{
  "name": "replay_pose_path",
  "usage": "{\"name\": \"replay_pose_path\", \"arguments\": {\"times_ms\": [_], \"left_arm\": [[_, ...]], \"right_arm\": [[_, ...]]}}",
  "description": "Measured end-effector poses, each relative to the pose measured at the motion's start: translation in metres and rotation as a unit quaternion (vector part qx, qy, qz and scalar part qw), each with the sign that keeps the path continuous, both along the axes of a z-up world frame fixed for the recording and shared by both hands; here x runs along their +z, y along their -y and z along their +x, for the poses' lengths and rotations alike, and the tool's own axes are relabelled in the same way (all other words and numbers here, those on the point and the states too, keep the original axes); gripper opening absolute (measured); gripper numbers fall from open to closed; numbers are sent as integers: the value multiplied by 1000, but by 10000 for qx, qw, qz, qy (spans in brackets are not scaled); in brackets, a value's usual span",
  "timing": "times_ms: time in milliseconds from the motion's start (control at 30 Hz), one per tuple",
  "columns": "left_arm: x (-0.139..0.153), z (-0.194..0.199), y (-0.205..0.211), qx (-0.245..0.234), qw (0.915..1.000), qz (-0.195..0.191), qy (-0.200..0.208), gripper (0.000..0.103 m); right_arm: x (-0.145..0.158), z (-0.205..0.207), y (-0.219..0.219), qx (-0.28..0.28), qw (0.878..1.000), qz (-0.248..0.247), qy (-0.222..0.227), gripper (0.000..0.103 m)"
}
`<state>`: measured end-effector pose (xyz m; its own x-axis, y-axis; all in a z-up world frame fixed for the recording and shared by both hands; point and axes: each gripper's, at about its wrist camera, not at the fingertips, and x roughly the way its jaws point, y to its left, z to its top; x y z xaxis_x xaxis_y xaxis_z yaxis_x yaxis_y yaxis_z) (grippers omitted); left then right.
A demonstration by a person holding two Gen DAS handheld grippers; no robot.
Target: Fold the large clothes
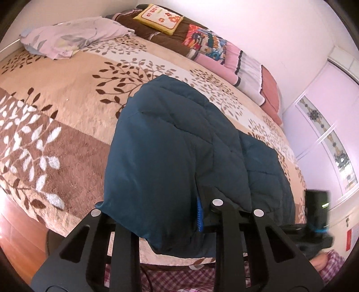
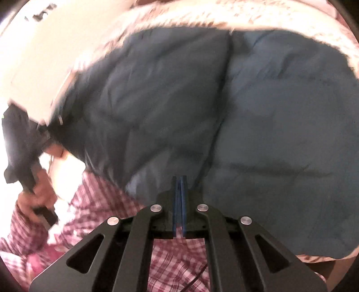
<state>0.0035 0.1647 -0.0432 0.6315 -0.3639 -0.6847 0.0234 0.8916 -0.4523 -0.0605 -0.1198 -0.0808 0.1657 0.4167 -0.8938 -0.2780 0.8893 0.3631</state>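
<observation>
A dark teal quilted jacket (image 1: 179,143) lies on the bed, its near end hanging over the bed's front edge. My left gripper (image 1: 199,215) is shut on the jacket's near hem; cloth drapes over its left finger, and one blue pad (image 1: 199,215) shows. The right wrist view is motion-blurred. It shows the jacket (image 2: 224,112) filling the frame. My right gripper (image 2: 179,186) has its blue pads pressed together at the jacket's lower edge; I cannot tell whether cloth is pinched between them. The right gripper also shows in the left wrist view (image 1: 316,215).
The bed has a beige and brown leaf-print blanket (image 1: 56,116). A crumpled lilac cloth (image 1: 74,36) lies at its far left. Folded bedding and a yellow cushion (image 1: 159,19) line the wall. A wardrobe (image 1: 325,134) stands at right. The person's plaid clothing (image 2: 101,202) is below.
</observation>
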Motion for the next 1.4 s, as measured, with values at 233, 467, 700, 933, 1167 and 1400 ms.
{"name": "replay_pose_path", "arguments": {"times_ms": [233, 467, 700, 933, 1167, 1400], "left_arm": [[13, -6, 19, -231, 9996, 82, 114, 22], [38, -11, 39, -395, 9979, 317, 396, 22], [66, -17, 58, -576, 9940, 614, 703, 21], [90, -24, 89, -888, 9874, 878, 969, 21], [112, -27, 129, -1266, 9793, 1109, 1127, 21], [130, -28, 184, -1906, 9657, 1187, 1307, 21]], "right_arm": [[-50, 12, -7, 18, 9989, -280, -378, 0], [-58, 18, 2, -242, 9986, 78, -472, 0], [-1, 1, 34, -365, 9976, 570, 110, 4], [55, -13, 171, -1866, 9773, 577, 823, 4], [16, -7, 223, -2260, 9713, 630, 390, 4], [-4, 9, 209, -2013, 9763, 769, 185, 4]]}}
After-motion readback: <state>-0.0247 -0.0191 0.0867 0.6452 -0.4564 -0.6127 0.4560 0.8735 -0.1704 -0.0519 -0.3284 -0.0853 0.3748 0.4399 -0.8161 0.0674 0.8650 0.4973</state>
